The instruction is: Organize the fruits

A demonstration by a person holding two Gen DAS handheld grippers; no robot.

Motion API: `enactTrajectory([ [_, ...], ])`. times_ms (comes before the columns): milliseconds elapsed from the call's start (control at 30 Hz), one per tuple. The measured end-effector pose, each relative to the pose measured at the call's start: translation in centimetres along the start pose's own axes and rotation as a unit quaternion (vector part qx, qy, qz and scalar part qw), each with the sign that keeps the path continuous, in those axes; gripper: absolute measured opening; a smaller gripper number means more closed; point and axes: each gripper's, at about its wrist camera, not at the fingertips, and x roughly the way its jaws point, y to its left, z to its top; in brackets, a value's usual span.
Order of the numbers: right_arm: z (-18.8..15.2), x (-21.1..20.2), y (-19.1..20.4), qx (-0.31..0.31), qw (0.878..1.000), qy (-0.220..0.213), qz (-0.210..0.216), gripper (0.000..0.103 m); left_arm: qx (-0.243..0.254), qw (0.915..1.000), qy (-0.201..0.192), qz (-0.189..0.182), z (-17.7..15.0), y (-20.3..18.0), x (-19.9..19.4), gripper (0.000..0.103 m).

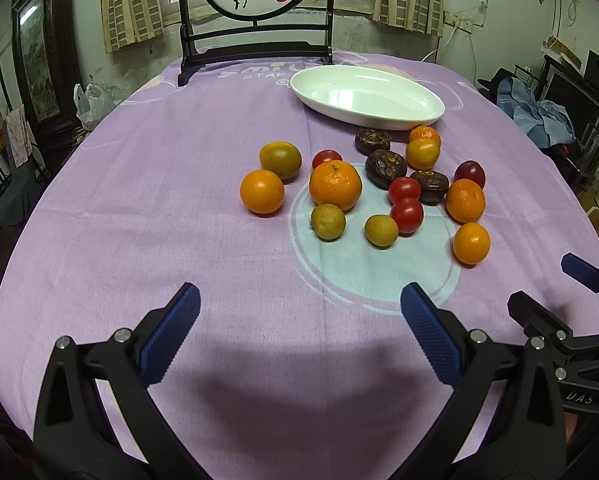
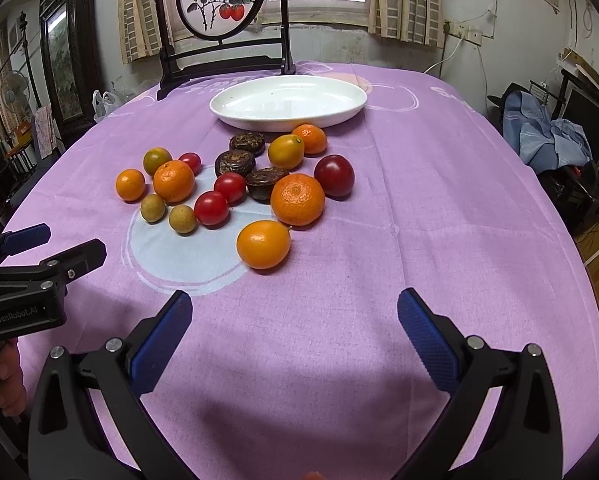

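A: Nearest the lens are the black left gripper with blue ribbed pads (image 1: 299,300) and its twin, the right gripper (image 2: 295,304). Both stand spread wide with nothing between the jaws, hovering over bare lilac tablecloth (image 1: 159,200) on the near side of the white oval ceramic dish (image 1: 365,96).

B: Why held back like that?

A: My guess: nothing is picked yet. The dish is empty, so all the fruit waits on the cloth in front of it, presumably to be sorted or moved in.

B: And the fruit, big to small?

A: The large dimpled mandarin (image 1: 335,185) sits well in front of the dish; a second one (image 2: 297,199) lies nearer the dish's right end. The 3 dark brown wrinkled fruits (image 1: 385,168) crowd just before the dish rim. 3 glossy red cherry tomatoes (image 1: 406,214) sit among them, and 2 small tan longans (image 1: 328,222) lie farthest from the dish.

B: What differs between views?

A: The right view shows a smooth orange kumquat (image 2: 263,244) close up, plus a hand on the left gripper's handle. The left view shows only the right gripper's tips.
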Motion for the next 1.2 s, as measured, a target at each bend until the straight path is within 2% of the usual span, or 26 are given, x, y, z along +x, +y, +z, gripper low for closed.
enactTrajectory([
  [667,-0.4,0.6,0.0,-0.004,1.000,0.007,-0.002,0.102,0.006,0.9999,0.008,0.001,-0.2,0.1,0.6,0.101],
  [900,0.8,2.4,-0.4,0.016,0.998,0.043,0.034,0.102,0.011,0.9999,0.005,0.010,-0.2,1.4,1.1,0.101],
  [1033,2.0,3.8,0.3,-0.010,0.998,0.054,0.014,0.101,0.016,0.9996,0.000,0.021,-0.2,2.3,1.2,0.101],
  [1133,2.9,5.1,1.1,-0.037,0.997,0.070,0.007,0.082,0.012,0.9997,0.006,0.020,-0.1,3.2,1.6,0.101],
  [1200,3.2,6.2,1.7,-0.056,0.994,0.089,0.006,0.074,0.006,0.9998,0.010,0.018,-0.1,3.7,1.9,0.101],
])
